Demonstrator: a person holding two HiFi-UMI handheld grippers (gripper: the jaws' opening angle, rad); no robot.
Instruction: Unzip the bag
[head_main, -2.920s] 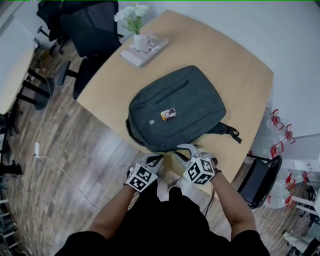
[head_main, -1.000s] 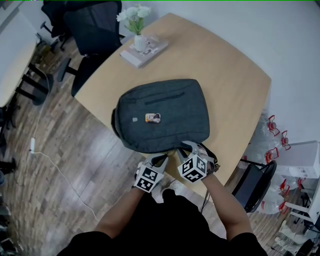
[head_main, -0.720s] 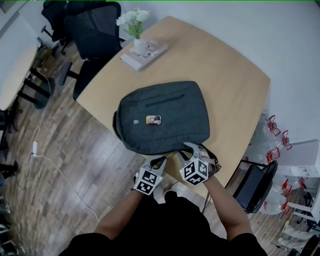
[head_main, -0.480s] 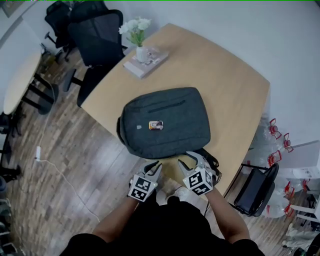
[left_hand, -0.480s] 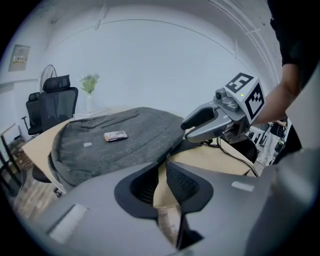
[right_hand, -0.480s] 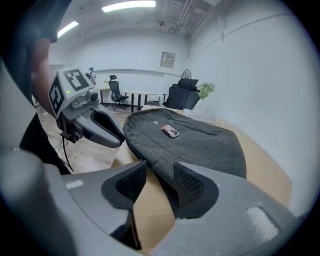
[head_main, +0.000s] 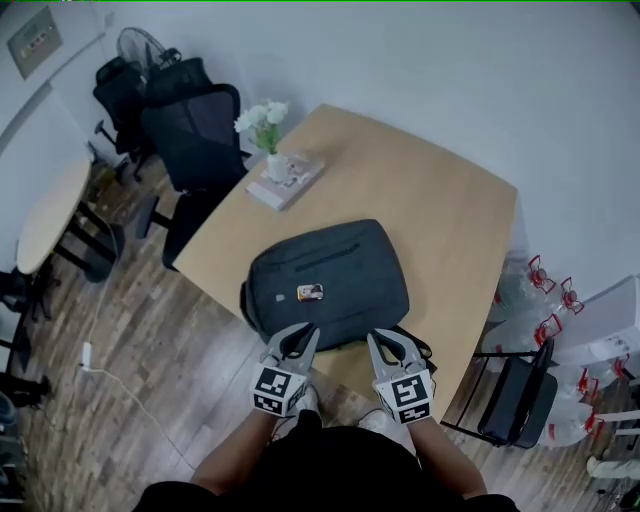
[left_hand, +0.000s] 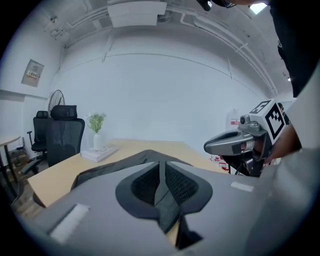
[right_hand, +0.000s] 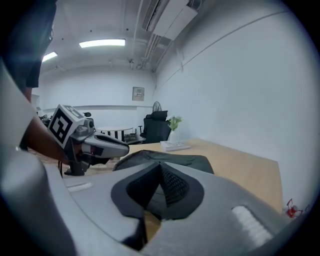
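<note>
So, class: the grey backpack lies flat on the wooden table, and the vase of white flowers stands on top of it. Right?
No: the vase stands on a book at the far corner of the table, apart from the backpack, as the head view shows. The rest holds.

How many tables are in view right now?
2. The wooden table in the centre, which holds the backpack, and a second table with a light top at the left edge, partly cut off. Others may stand outside the views.
</note>
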